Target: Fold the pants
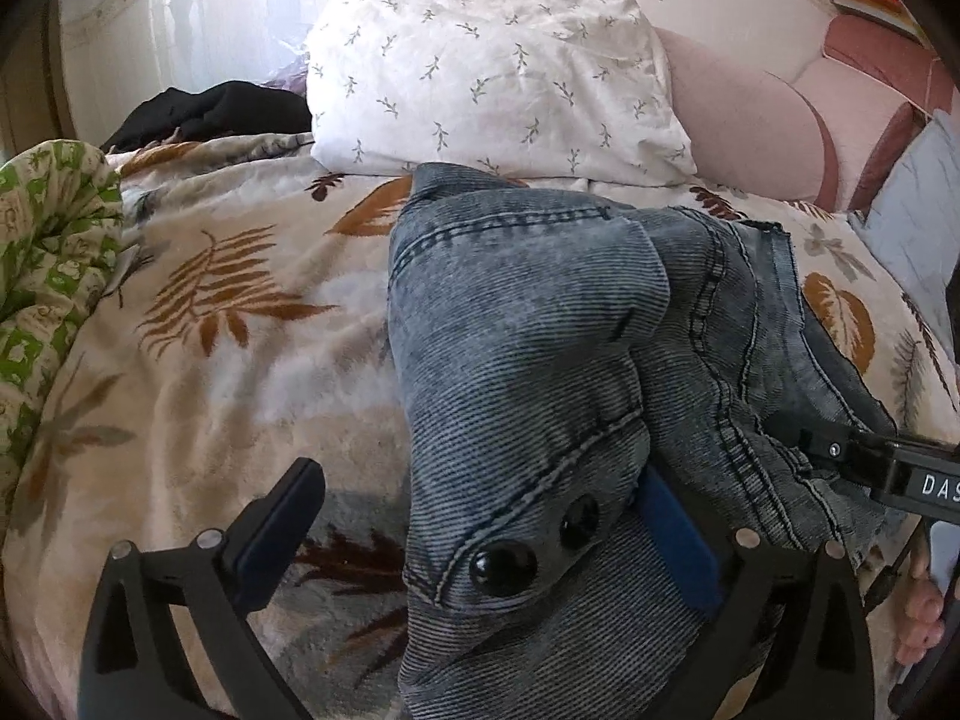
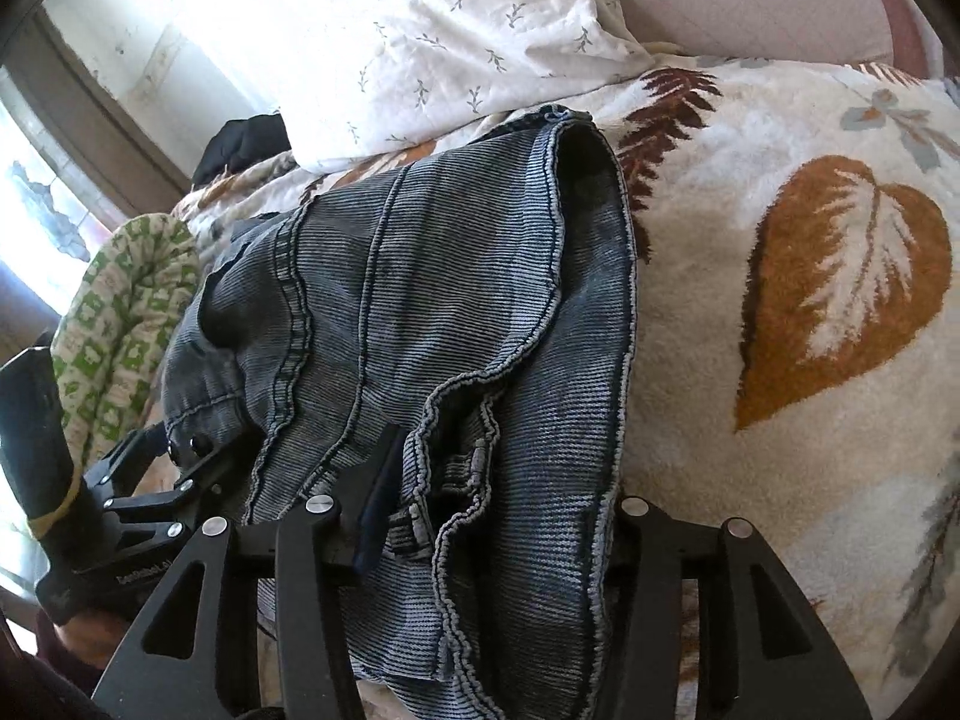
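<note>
Folded blue-grey jeans (image 1: pixel 528 324) lie on the leaf-patterned blanket (image 1: pixel 228 312), with two black buttons (image 1: pixel 504 564) near the camera. My left gripper (image 1: pixel 480 480) stands wide open. The buttoned edge lies slack between its fingers and drapes over the blue pad of the right one (image 1: pixel 678 540). In the right wrist view the jeans (image 2: pixel 456 276) fill the gap of my right gripper (image 2: pixel 504 468), which is partly open. Its left pad (image 2: pixel 378 480) rests beside the waistband, and denim hides its right finger. Each gripper shows in the other's view: the right gripper (image 1: pixel 870 462) and the left gripper (image 2: pixel 180 468).
A white sprigged pillow (image 1: pixel 492 60) leans on the pink headboard (image 1: pixel 744 120) just beyond the jeans. A green-patterned cloth (image 1: pixel 54 252) is bunched at the left, and a black garment (image 1: pixel 216 108) lies behind it. A person's hand (image 1: pixel 918 606) holds the right gripper.
</note>
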Motion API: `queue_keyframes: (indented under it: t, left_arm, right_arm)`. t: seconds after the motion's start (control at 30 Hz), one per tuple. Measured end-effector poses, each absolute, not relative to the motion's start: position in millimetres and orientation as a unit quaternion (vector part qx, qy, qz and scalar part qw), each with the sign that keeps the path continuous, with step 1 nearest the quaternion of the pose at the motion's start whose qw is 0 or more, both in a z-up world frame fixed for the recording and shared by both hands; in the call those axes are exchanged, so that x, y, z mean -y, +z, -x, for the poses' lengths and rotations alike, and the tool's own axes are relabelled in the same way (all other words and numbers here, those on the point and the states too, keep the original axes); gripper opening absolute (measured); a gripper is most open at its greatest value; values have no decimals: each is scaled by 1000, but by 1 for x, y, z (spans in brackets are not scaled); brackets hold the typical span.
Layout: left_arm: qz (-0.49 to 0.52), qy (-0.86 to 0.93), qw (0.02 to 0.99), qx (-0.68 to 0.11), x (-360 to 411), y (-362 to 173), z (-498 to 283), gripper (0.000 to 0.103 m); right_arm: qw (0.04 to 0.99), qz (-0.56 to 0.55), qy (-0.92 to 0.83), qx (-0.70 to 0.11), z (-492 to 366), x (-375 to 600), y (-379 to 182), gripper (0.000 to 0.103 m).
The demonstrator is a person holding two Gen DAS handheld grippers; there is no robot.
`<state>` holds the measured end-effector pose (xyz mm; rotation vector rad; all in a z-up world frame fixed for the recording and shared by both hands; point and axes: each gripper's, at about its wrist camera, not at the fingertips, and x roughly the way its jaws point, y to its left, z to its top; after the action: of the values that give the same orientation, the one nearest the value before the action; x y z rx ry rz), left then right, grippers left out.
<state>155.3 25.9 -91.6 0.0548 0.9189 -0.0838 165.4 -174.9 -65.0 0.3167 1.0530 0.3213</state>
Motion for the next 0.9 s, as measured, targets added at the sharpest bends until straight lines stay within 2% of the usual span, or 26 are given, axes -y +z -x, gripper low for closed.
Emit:
queue_keyframes:
  t: [0.4, 0.57, 0.67, 0.8, 0.9]
  left_arm:
    - [-38, 35, 906, -419, -12, -76, -140, 103]
    - [-23, 33, 928, -371, -13, -48, -121, 103]
    - [-8, 37, 937, -348, -17, -27, -111, 103]
    - [16, 53, 944, -325, -26, 4, -89, 103]
    - [21, 70, 950, -302, -32, 24, -65, 103]
  right_arm:
    - [843, -158, 116, -501, -162, 173, -62, 51]
    - [845, -183, 92, -495, -155, 179, -52, 64]
    - [857, -175, 84, -477, -145, 183, -33, 65]
    - [880, -170, 87, -436, -120, 189, -1, 72]
    - [897, -160, 93, -402, -95, 191, 27, 72]
